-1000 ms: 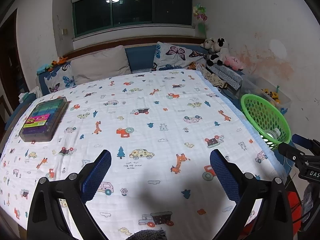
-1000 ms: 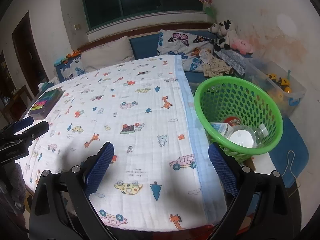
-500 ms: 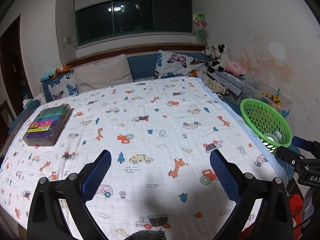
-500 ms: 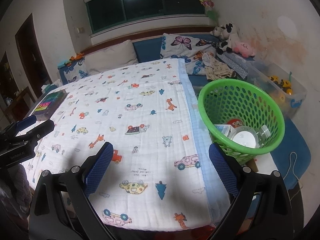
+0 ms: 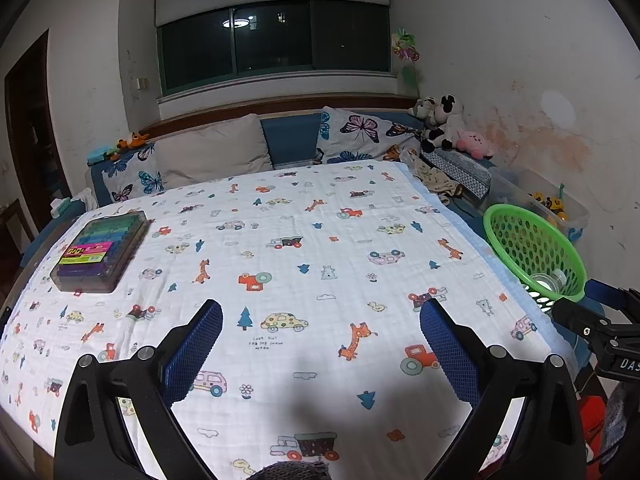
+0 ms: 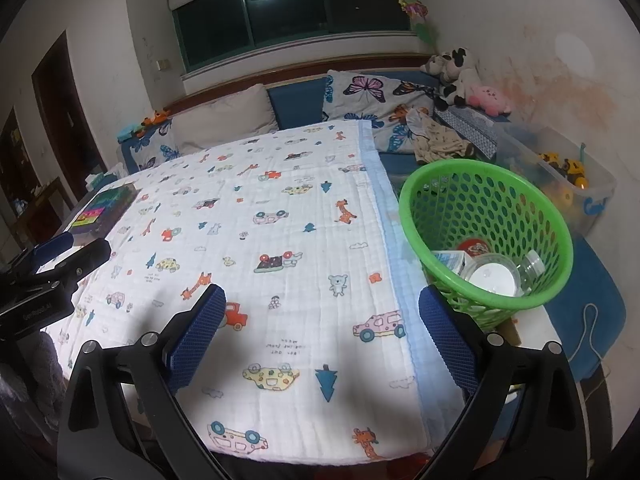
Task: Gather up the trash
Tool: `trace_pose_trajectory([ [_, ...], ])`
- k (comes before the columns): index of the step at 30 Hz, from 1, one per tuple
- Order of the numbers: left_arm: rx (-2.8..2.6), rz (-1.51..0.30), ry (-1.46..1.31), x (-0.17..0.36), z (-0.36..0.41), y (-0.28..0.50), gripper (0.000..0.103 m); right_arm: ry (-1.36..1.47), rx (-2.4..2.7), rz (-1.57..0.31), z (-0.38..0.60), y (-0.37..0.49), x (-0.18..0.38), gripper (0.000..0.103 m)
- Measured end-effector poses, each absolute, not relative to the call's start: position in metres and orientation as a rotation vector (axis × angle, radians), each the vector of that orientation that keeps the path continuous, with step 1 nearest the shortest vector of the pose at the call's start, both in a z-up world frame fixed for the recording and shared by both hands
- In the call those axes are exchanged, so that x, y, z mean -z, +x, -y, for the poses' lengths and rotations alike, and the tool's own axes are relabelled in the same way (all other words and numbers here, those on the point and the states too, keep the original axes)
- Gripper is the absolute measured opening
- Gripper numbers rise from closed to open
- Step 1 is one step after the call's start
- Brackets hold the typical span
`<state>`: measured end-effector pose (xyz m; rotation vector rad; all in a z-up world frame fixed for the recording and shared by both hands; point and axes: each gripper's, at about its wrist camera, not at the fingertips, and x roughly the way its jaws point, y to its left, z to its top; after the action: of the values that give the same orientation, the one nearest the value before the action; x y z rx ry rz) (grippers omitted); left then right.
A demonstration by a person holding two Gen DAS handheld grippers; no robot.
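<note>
Grippers hang over the near end of the bed, both spread wide with nothing between their blue pads. The left gripper [image 5: 320, 320] is above the middle of the blanket [image 5: 280, 264], a white quilted sheet printed with cars, giraffes and little trees. The right gripper [image 6: 322, 304] is over the blanket's right edge, its right finger just in front of the basket [image 6: 440, 188].

The basket is green, perforated, and stands off the bed's right side, close against the blanket's pale blue border. The trash lies in its bottom: a clear cup [image 6: 492, 278] with a white lid, a small carton [image 6: 450, 259] beside it, a red round piece [image 6: 474, 247] behind, and a clear bottle [image 6: 530, 266] on the right. From the left view only part of the bottle [image 5: 554, 280] shows through the rim.

A box [image 5: 100, 250] of coloured markers lies on the far left of the blanket, well apart from both grippers. Pillows [image 5: 212, 156] line the headboard, and plush toys [image 5: 440, 124] sit in the right corner under the dark window [image 5: 272, 40]. A clear bin [image 6: 560, 176] with toy trucks stands behind the basket.
</note>
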<state>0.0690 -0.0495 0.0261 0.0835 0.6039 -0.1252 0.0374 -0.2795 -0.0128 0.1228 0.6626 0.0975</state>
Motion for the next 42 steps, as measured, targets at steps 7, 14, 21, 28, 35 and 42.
trace_pose_trajectory([
  [7,0.126,-0.606,0.083,-0.026,0.0497,0.069,0.096,0.124,-0.102,-0.664,0.2787,0.0379,0.0138,0.097],
  [14,0.126,-0.605,0.082,-0.0258,0.0502,0.0688,0.096,0.124,-0.102,-0.663,0.2786,0.0378,0.0136,0.097],
  [21,0.128,-0.605,0.081,-0.0253,0.0503,0.0682,0.096,0.123,-0.105,-0.665,0.2769,0.0387,0.0158,0.097],
  [28,0.131,-0.605,0.082,-0.0241,0.0522,0.068,0.096,0.123,-0.104,-0.666,0.2765,0.039,0.0162,0.097],
  [35,0.132,-0.605,0.083,-0.0239,0.053,0.0681,0.096,0.124,-0.106,-0.667,0.2757,0.0394,0.0165,0.097],
  [42,0.13,-0.603,0.082,-0.0237,0.053,0.0678,0.096,0.122,-0.114,-0.669,0.2738,0.04,0.0183,0.097],
])
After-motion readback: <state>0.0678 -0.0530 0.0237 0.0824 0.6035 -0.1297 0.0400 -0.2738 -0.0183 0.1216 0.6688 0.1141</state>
